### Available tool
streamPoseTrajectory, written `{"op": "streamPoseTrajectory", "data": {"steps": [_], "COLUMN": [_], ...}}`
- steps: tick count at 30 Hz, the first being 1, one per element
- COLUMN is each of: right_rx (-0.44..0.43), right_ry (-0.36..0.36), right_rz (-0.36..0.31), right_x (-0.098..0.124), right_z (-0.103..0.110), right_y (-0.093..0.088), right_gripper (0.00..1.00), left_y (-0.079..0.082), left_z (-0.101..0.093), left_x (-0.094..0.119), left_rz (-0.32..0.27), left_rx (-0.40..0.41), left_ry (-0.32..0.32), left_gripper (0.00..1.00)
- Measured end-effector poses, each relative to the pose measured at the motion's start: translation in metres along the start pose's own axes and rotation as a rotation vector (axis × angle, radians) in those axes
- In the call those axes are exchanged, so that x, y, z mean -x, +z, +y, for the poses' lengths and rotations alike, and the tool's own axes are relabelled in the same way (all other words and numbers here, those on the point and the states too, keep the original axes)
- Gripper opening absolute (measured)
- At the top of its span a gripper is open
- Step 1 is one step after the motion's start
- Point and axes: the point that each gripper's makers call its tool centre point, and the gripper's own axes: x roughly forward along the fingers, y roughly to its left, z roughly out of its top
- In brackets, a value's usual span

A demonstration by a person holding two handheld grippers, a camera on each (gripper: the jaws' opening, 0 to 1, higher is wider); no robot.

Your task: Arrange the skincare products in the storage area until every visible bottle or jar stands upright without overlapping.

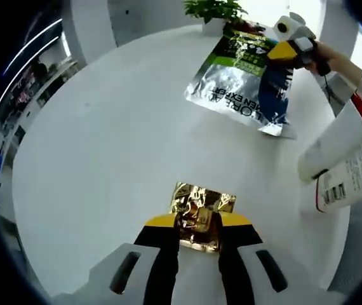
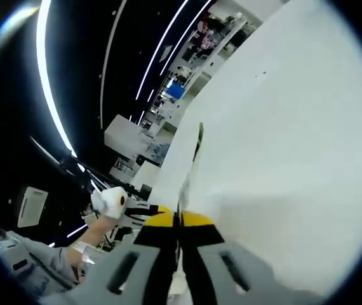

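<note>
A crinkled gold foil sachet (image 1: 200, 213) lies on the white round table (image 1: 105, 159), and my left gripper (image 1: 199, 223) is shut on its near edge. Further off, a silver and green pouch (image 1: 241, 82) with printed lettering is held at its top corner by my right gripper (image 1: 290, 51). In the right gripper view that pouch (image 2: 192, 168) appears edge-on as a thin strip rising from the right gripper (image 2: 178, 221), whose jaws are pressed together on it. Two white tubes (image 1: 349, 159) with red and black print lie at the table's right edge, one partly over the other.
A green potted plant (image 1: 216, 11) stands at the table's far edge behind the pouch. A person's hand and grey sleeve (image 2: 54, 260) show at the lower left of the right gripper view. The table's edge curves round on the left, with a dim room beyond.
</note>
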Motion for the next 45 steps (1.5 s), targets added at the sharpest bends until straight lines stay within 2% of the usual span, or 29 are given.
{"op": "streamPoseTrajectory", "data": {"steps": [10, 15, 18, 24, 29, 31, 35, 39, 41, 42, 45], "right_rx": [0.002, 0.000, 0.004, 0.012, 0.020, 0.026, 0.034, 0.047, 0.061, 0.066, 0.073], "right_ry": [-0.003, -0.007, -0.003, 0.002, 0.009, 0.014, 0.024, 0.042, 0.048, 0.050, 0.055], "right_rz": [0.000, -0.009, -0.016, -0.029, -0.037, -0.036, -0.039, -0.041, -0.039, -0.041, -0.045], "right_x": [0.002, 0.005, 0.007, 0.008, 0.007, 0.006, 0.003, 0.000, 0.000, 0.000, -0.001], "right_z": [0.001, 0.002, 0.005, 0.011, 0.016, 0.018, 0.024, 0.034, 0.036, 0.036, 0.037], "right_y": [-0.002, 0.000, 0.002, 0.006, 0.010, 0.011, 0.013, 0.014, 0.015, 0.015, 0.016], "right_gripper": [0.01, 0.01, 0.01, 0.01, 0.01, 0.01, 0.01, 0.01, 0.01, 0.01, 0.01], "left_y": [0.003, 0.003, 0.001, 0.005, 0.013, 0.015, 0.021, 0.032, 0.034, 0.040, 0.049], "left_z": [0.017, 0.027, 0.029, 0.031, 0.032, 0.022, 0.021, 0.016, 0.020, 0.018, 0.011], "left_x": [-0.004, -0.005, -0.005, 0.004, 0.016, 0.026, 0.031, 0.039, 0.042, 0.044, 0.048], "left_rz": [-0.029, -0.064, -0.074, -0.100, -0.125, -0.142, -0.165, -0.217, -0.227, -0.238, -0.275], "left_rx": [0.036, 0.097, 0.106, 0.118, 0.097, 0.088, 0.091, 0.122, 0.120, 0.123, 0.145], "left_ry": [0.019, 0.041, 0.045, 0.046, 0.061, 0.069, 0.060, 0.014, 0.010, 0.003, -0.049], "left_gripper": [0.19, 0.18, 0.17, 0.20, 0.23, 0.23, 0.25, 0.29, 0.29, 0.29, 0.31]}}
